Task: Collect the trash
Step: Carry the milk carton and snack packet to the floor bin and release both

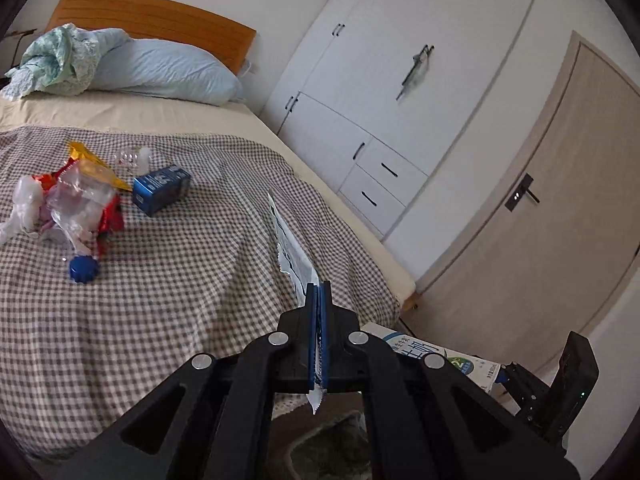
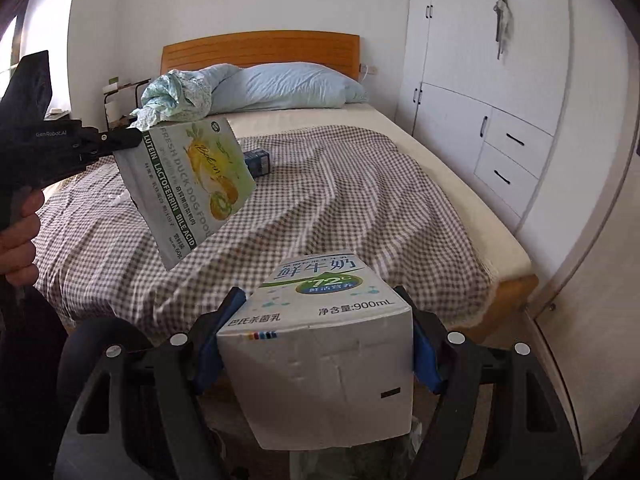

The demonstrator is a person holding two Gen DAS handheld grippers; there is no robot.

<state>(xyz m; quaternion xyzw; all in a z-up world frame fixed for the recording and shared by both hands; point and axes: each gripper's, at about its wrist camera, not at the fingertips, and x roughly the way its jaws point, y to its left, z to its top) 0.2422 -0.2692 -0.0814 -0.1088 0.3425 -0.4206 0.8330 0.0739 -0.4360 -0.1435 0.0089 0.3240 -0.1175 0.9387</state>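
- Left wrist view, from 9 o'clock across: a heap of trash (image 1: 66, 204) lies on the checked blanket (image 1: 192, 272), with a blue bottle cap (image 1: 83, 269) at its near edge and a blue box (image 1: 161, 189) just beside it toward 3 o'clock; bare blanket runs from the heap to the bed's right edge; past that edge a strip of floor reaches the white wardrobe (image 1: 400, 92) and the door (image 1: 560, 208)
- Left gripper (image 1: 319, 292) is clamped flat on the dog food pouch (image 1: 290, 244), seen edge-on and rising toward 12 o'clock from the blue pads; the milk carton (image 1: 440, 354) shows at 4 o'clock
- Right wrist view: at 9 o'clock the left gripper (image 2: 136, 140), marked "GenRobot.AI", holds the dog food pouch (image 2: 192, 188) by its top edge, above the blanket and apart from it; the print reads "FRESH DUCK DOG FOOD", "LUTEIN LACTOFERRIN BILE ACID"
- Right gripper (image 2: 320, 304) at 6 o'clock squeezes the milk carton (image 2: 320, 344) between its blue pads, off the foot of the bed; the label reads "鲜牛奶", "72°C", "900mL"
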